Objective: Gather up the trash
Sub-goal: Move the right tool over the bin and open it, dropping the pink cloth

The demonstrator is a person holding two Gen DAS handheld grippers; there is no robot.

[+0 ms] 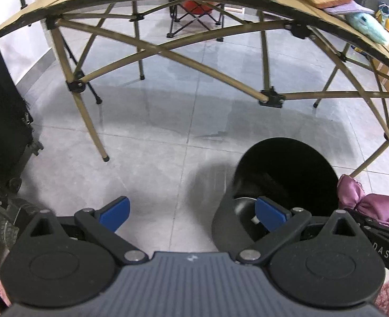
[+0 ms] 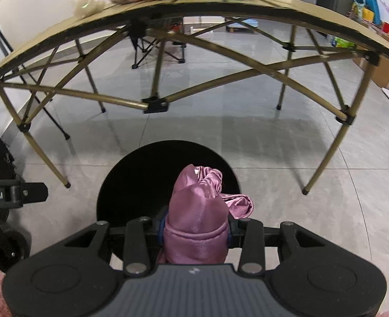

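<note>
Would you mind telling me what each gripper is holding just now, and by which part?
The right gripper is shut on the pink satin cloth, clamping its bunched lower part above the black bin. The left gripper is open and holds nothing.

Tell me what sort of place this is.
Probably an indoor storage or activity room: a folding camping table on a grey tiled floor, a folding camp chair behind, boxes and bags along the wall.

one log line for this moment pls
right tongs: shut on pink satin cloth | above black bin | left tongs: open, empty
</note>
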